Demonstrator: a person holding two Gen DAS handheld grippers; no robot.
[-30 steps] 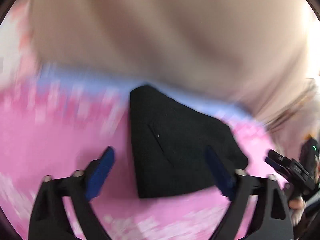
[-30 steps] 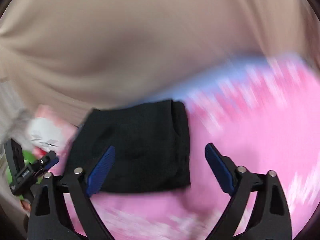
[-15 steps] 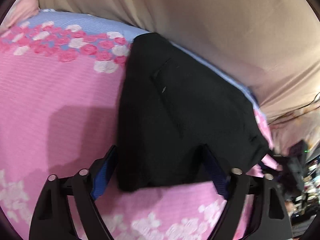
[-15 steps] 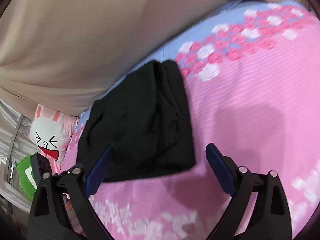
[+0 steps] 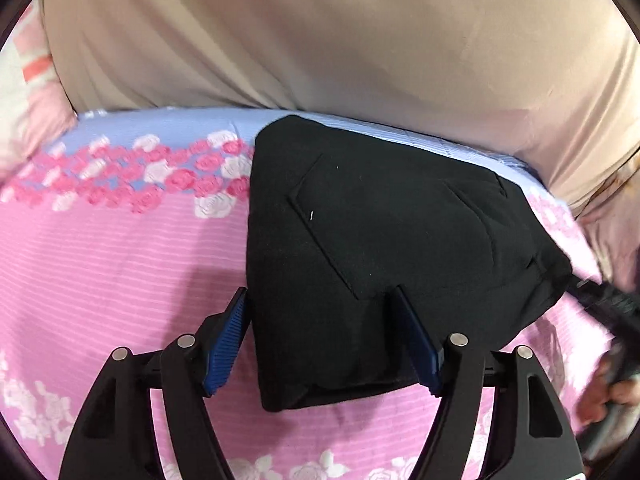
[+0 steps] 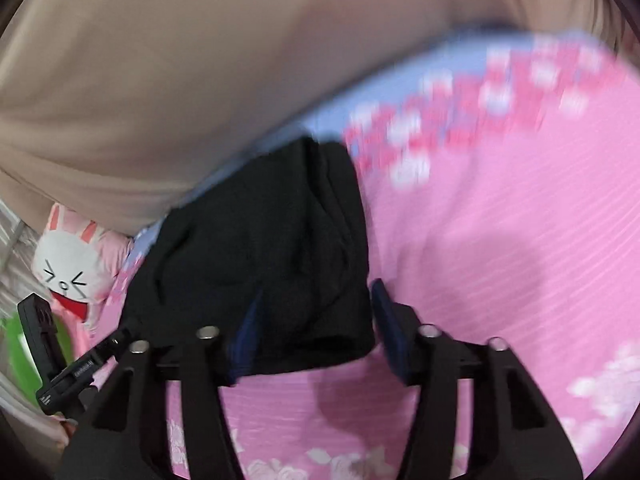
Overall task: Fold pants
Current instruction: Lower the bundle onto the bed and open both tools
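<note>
Both grippers have closed in on the folded black pants (image 5: 392, 248) lying on the pink bedspread (image 5: 120, 272). Left gripper (image 5: 322, 340) and right gripper (image 6: 314, 334) straddle near corners, jaws apart. Pinching only top layers could spill the fold. Only the right view shows a bunny pillow (image 6: 70, 268).

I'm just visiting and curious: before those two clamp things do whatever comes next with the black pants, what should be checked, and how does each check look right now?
1. Left gripper straddles the near corner of the black pants, jaws apart: ok.
2. Right gripper straddles the other near corner, jaws apart: ok.
3. Fingers reach under every folded layer: cannot tell, the cloth hides it.
4. Pants lie as one compact bundle on the pink floral sheet: ok.
5. Right view sharp enough to judge: not ok, it is blurred.
6. Bunny cushion stands apart from the bundle: ok.
</note>
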